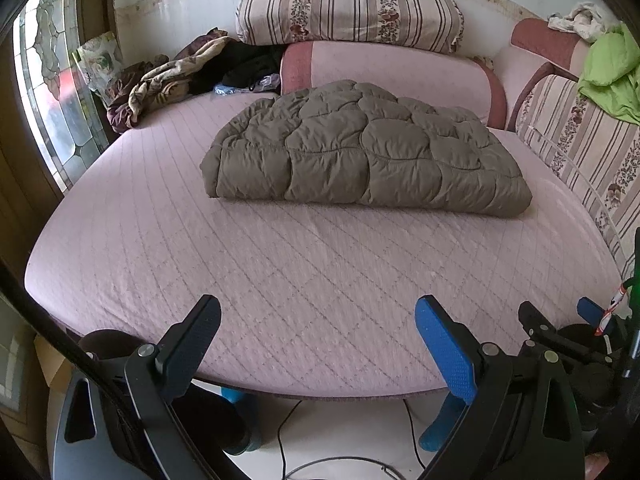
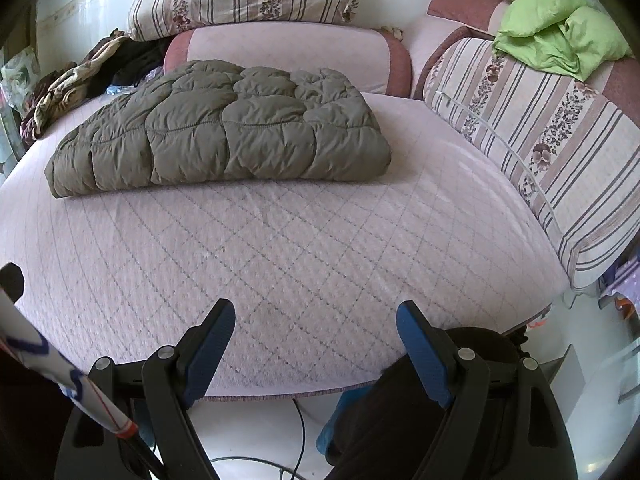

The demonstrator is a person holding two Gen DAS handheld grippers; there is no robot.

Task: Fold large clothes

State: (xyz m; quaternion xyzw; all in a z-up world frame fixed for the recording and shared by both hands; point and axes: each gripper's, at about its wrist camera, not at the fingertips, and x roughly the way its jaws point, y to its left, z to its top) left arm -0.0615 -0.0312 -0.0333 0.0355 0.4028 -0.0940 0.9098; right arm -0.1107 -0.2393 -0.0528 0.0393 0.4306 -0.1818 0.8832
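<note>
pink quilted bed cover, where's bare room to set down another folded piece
The widest bare patch of the pink quilted bed cover runs from the folded olive puffy quilted garment to the near edge, where both open hand-held grippers hover. It is crowded at the far left by the crumpled brown patterned cloth pile.
</note>
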